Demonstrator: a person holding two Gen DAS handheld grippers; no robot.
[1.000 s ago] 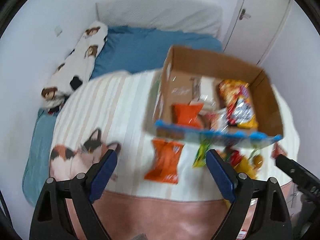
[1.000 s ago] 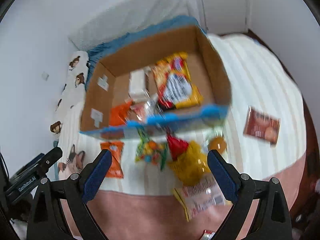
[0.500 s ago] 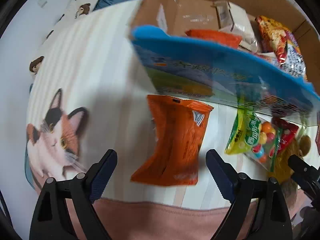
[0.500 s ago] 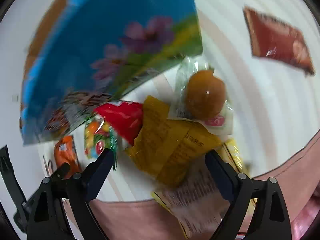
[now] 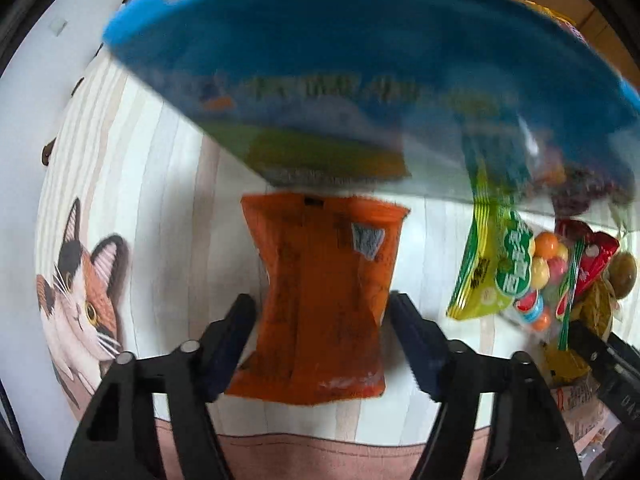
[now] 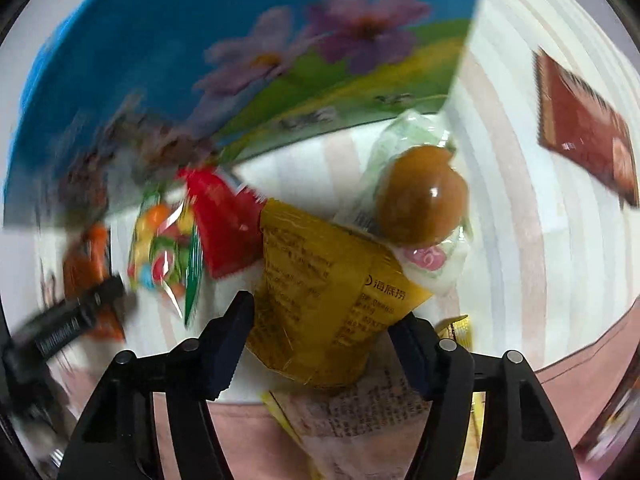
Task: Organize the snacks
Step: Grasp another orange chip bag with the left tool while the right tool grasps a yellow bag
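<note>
An orange snack packet (image 5: 320, 264) lies flat on the striped bed cover, just in front of the cardboard box's blue printed wall (image 5: 360, 60). My left gripper (image 5: 320, 316) points down over it. Its jaws are closing, with the packet's lower half between them and the pads at its side edges. My right gripper (image 6: 322, 320) is also closing, astride a yellow packet (image 6: 320, 272) whose edges sit at the pads. The yellow packet rests on a clear printed packet (image 6: 360, 412). I cannot see either grip pressing firmly.
A green candy bag (image 5: 504, 272) and a red packet (image 6: 224, 220) lie between the two grippers. A brown ball in clear wrap (image 6: 424, 196) touches the yellow packet. A dark red packet (image 6: 584, 128) lies apart at the right. The cat print (image 5: 80, 292) is on the left.
Both grippers have dropped from above the box to just over the bed cover. Their jaws have narrowed around the orange packet and the yellow packet.
</note>
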